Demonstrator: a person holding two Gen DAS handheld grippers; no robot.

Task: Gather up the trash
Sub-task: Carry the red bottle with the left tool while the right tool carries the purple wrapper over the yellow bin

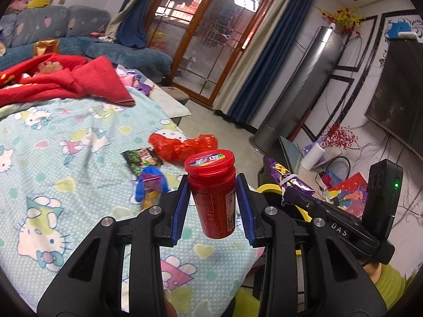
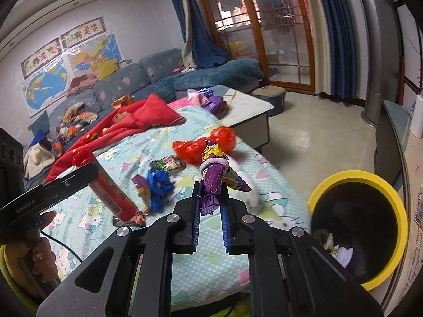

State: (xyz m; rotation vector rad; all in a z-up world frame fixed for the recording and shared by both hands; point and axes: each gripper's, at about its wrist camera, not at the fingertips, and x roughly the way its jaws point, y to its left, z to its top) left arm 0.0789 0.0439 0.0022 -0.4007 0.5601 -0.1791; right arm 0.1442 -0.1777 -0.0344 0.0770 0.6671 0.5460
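left wrist view: the left gripper [image 1: 212,185] pinches a red capped bottle [image 1: 213,194] above the kitty-print bed [image 1: 66,158], with a red plastic bag [image 1: 182,145] at 12 o'clock beyond it. right wrist view: the right gripper [image 2: 211,198] clamps a purple wrapper [image 2: 212,182]; a yellow-rimmed bin [image 2: 380,185] at 3 o'clock holds scraps of paper, and a blue wrapper [image 2: 158,185] lies on the bed at 10 o'clock.

A bed sheet [image 2: 105,219] with cartoon cats fills the lower left of both views. On it are seen a red blanket [image 1: 66,79] at upper left, a crumpled red bag [image 2: 203,145] near centre, a dark wrapper [image 1: 141,159], and a blue scrap [image 2: 158,185] beside a small packet [image 2: 141,187].
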